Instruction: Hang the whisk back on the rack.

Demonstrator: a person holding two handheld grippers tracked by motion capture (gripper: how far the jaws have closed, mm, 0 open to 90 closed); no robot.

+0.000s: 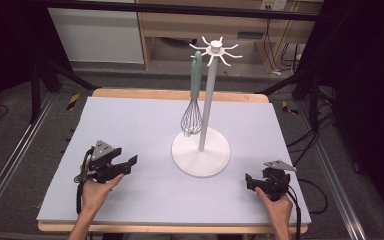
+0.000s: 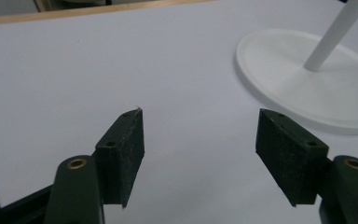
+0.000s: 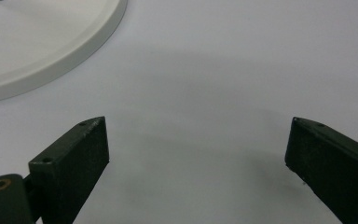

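The left gripper sits low over the mat near the front left, held in the person's left hand, its jaws spread wide with nothing between them. In the left gripper view the two black pads stand well apart over bare mat, and the stand's base lies ahead and to the right. The right gripper rests near the front right corner in the right hand, its jaws also gaping and empty (the right gripper view shows bare mat between them, with the edge of the base at the upper left).

The table is covered by a pale lavender mat, with a strip of wood showing along the far edge. Near the middle of the mat stands a white stand: a round flat base, an upright pole and a crown of curved hooks at the top. A whisk with a pale green handle hangs from one of the left hooks, handle up, its wire head just beside the pole and just above the base. Both grippers are well apart from the whisk, the left one somewhat nearer to the base than the right.
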